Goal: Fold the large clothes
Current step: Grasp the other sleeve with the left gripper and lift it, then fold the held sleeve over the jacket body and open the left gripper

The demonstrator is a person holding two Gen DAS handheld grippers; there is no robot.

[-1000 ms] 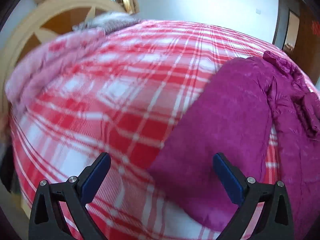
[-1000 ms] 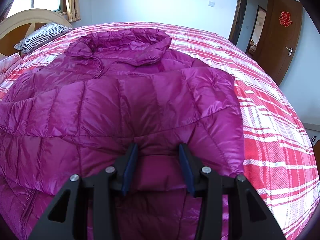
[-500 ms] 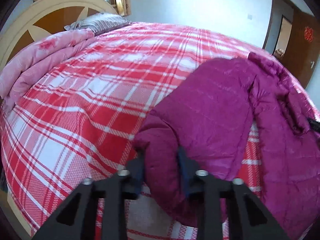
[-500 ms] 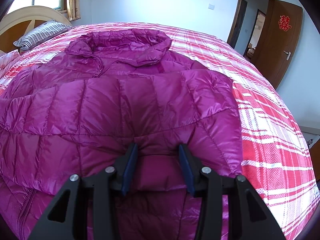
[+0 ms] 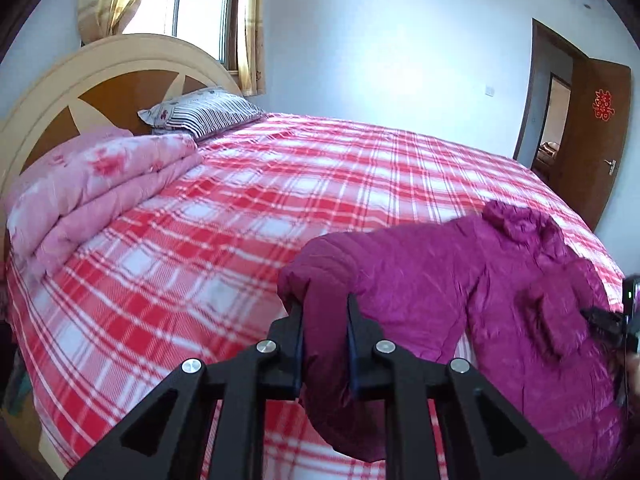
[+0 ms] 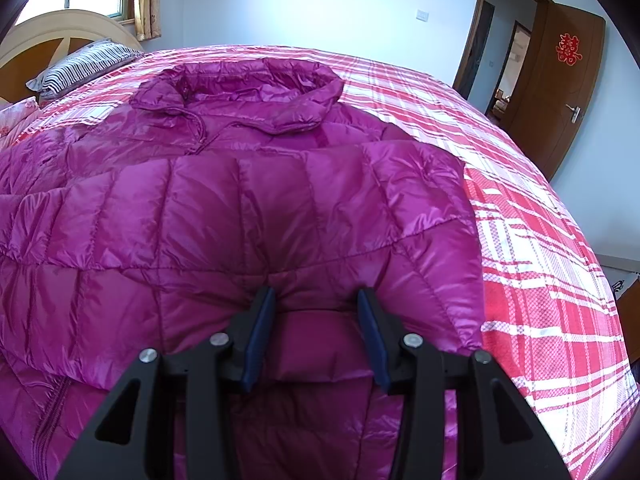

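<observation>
A magenta puffer jacket (image 6: 240, 208) lies on the bed with its collar at the far end and one sleeve folded across its front. My right gripper (image 6: 317, 292) is shut on a puffed fold of that sleeve. In the left wrist view the jacket (image 5: 440, 280) lies to the right and its other sleeve (image 5: 320, 264) is raised off the sheet. My left gripper (image 5: 324, 302) has its jaws closing, the pads pressing on that sleeve's end. The right gripper's black tip (image 5: 608, 320) shows at the right edge.
The bed carries a red and white plaid sheet (image 5: 240, 220). A folded pink quilt (image 5: 100, 184) and a striped pillow (image 5: 204, 112) lie by the round headboard (image 5: 100, 64). A brown door (image 6: 568, 80) stands open at the far right.
My left gripper went from wide open to closed on the sleeve end, then rose and lifted it off the sheet. The right gripper kept still on its fold.
</observation>
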